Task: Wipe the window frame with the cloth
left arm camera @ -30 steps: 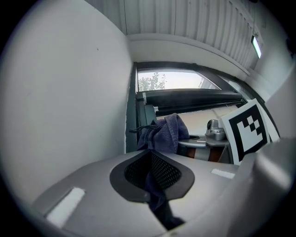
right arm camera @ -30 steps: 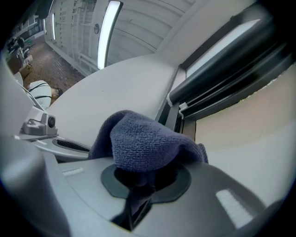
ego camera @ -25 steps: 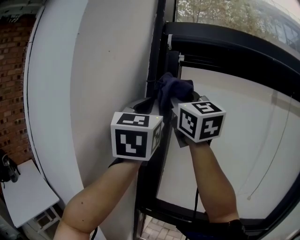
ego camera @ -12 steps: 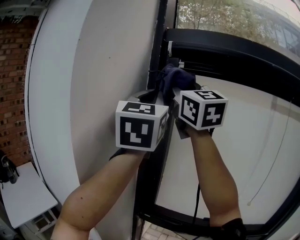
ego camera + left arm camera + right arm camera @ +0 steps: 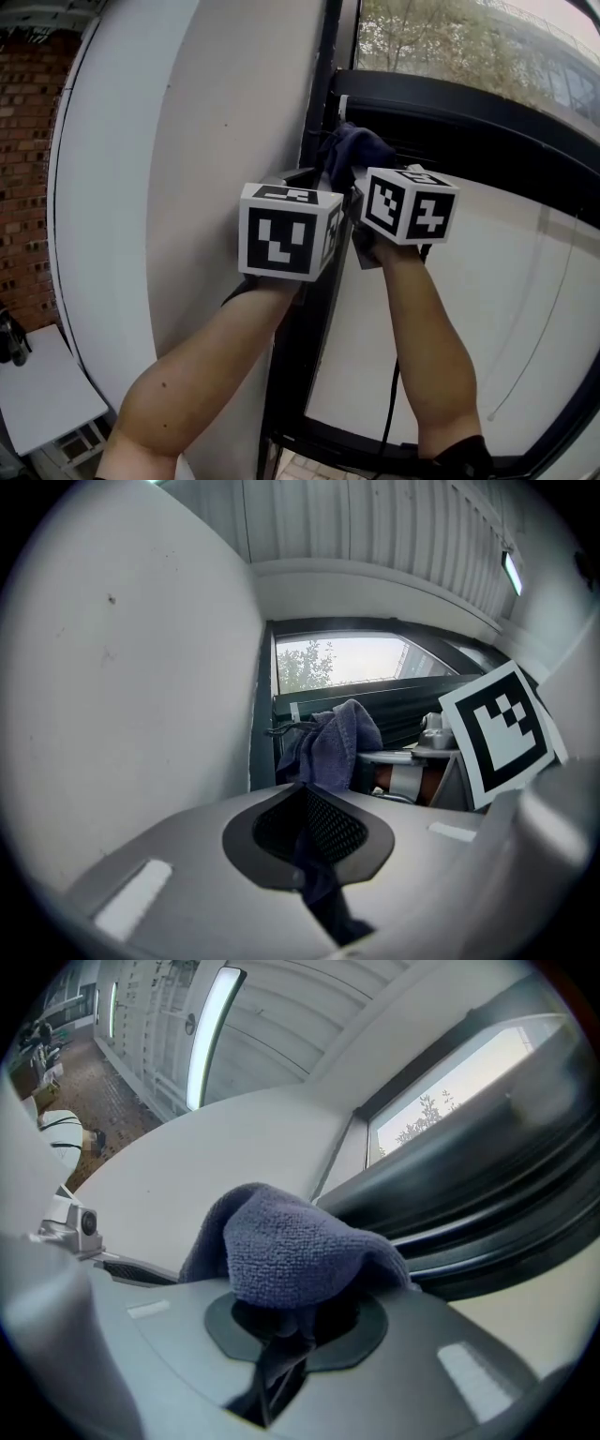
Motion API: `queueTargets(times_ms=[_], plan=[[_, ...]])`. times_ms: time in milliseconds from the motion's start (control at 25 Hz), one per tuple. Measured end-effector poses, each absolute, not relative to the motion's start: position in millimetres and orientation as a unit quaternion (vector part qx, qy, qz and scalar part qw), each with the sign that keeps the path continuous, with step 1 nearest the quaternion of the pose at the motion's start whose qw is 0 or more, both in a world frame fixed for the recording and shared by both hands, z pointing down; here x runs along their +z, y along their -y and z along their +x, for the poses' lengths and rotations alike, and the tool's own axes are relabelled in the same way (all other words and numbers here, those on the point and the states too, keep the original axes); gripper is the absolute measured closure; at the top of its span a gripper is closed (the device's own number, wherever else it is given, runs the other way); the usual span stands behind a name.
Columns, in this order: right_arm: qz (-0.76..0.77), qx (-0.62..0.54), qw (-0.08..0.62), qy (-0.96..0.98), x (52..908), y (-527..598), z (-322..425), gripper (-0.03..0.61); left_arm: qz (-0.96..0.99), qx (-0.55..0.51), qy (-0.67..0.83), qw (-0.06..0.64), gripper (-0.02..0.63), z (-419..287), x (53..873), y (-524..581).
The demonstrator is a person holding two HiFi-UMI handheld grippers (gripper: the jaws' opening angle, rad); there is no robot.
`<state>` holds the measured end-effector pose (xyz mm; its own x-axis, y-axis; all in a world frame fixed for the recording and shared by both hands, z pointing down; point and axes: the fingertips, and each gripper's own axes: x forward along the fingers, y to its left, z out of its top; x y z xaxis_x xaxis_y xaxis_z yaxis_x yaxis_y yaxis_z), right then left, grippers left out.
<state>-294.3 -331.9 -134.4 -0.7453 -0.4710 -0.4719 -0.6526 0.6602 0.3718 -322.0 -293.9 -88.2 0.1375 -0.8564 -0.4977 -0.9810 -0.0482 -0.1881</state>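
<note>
A dark blue cloth (image 5: 352,148) is bunched against the black window frame (image 5: 320,89), where its upright meets the crossbar. My right gripper (image 5: 354,176) is shut on the cloth (image 5: 286,1246), which bulges over its jaws and presses on the frame (image 5: 450,1194). My left gripper (image 5: 317,180) sits close beside it on the left. It is shut too, with a dark strip of the same cloth pinched in its jaws (image 5: 305,794). The rest of the cloth (image 5: 333,744) hangs just ahead of it against the frame (image 5: 261,714).
A white wall (image 5: 206,141) runs along the left of the frame. The pale window pane (image 5: 487,300) lies to the right, with a thin cord (image 5: 553,309) hanging in front. Trees show through the upper glass (image 5: 441,42). A brick wall (image 5: 23,169) is far left.
Both grippers have moved up along the frame's upright, carrying the cloth with them towards the crossbar. Both stay shut.
</note>
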Motion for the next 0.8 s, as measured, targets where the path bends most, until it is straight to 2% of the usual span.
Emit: queueTargets(times_ms=[400,800], plan=[[-0.309,0.272,0.178,-0.894,-143,308,-293,0.532,-0.707,0.124,-0.644,0.267,0.620,-325,-99,289],[-0.313,0.287,0.193,-0.885,-172,292,-285,0.531,-0.726,0.161,-0.622,0.245,0.620,-316,-127,283]])
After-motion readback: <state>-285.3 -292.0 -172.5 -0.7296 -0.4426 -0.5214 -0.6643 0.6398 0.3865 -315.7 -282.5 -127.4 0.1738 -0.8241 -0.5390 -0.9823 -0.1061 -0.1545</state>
